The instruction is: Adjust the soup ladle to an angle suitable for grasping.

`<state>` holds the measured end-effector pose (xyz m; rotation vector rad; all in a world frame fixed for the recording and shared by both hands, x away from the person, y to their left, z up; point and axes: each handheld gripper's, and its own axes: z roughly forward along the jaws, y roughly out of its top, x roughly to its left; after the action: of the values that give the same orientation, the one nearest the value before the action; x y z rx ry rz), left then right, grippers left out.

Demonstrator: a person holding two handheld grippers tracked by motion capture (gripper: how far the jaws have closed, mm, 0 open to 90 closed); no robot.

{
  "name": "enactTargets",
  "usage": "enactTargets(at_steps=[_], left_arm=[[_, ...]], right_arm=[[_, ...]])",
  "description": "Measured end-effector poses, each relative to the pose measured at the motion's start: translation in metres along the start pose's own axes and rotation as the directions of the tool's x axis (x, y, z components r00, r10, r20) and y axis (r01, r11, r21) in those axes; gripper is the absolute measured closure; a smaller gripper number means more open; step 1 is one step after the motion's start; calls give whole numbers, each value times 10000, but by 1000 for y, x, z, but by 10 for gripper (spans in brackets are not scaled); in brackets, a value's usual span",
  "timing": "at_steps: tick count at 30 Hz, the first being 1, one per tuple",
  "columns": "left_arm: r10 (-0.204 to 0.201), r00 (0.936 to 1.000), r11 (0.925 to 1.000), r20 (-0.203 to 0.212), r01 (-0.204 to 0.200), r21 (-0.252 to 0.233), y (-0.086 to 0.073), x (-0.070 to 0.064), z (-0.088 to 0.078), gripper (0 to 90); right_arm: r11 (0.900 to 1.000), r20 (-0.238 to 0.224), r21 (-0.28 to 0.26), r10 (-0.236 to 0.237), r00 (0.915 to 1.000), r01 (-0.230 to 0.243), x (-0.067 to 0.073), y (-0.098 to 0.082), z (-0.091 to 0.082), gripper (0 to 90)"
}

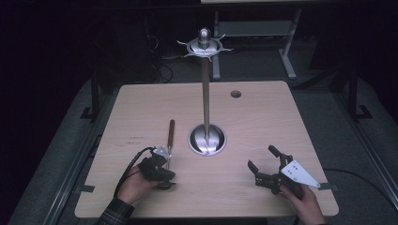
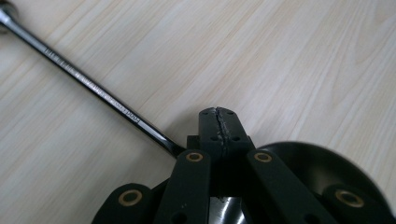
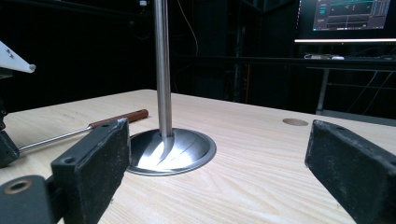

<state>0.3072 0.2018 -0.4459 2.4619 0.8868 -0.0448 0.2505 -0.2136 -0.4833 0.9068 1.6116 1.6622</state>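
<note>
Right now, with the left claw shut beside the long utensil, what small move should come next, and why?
Probably raise the left claw slightly, to test its hold. Its jaws look pressed together at the tips, and the utensil runs in beside their base, so a real grip is unclear. The stand with hooks is close by, and the right claw is open.

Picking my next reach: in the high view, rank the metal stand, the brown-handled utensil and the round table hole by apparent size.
1. Metal stand, tallest by far.
2. Brown-handled utensil, its near end by the left gripper.
3. Table hole, smallest, though it lies farther from the camera.
</note>
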Motion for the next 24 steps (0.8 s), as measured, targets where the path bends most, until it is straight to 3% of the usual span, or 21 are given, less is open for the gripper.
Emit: enactTargets(at_steps=[7, 16, 21, 24], left_arm=[[-60, 9993, 9994, -375, 72, 327, -5, 10, -10, 898], [-444, 9960, 9984, -777, 468, 305, -13, 23, -23, 899], [-730, 9917, 9971, -1060, 749, 140, -20, 34, -34, 899], [-757, 9837, 9961, -1633, 820, 324, -25, 40, -39, 899]], right_arm=[[10000, -5, 2, 11, 10000, -11, 0, 0, 0, 63], [10000, -3, -7, -3, 10000, 3, 0, 0, 0, 63], [10000, -3, -4, -10, 10000, 10, 0, 0, 0, 63], [10000, 6, -1, -6, 10000, 6, 0, 0, 0, 63]])
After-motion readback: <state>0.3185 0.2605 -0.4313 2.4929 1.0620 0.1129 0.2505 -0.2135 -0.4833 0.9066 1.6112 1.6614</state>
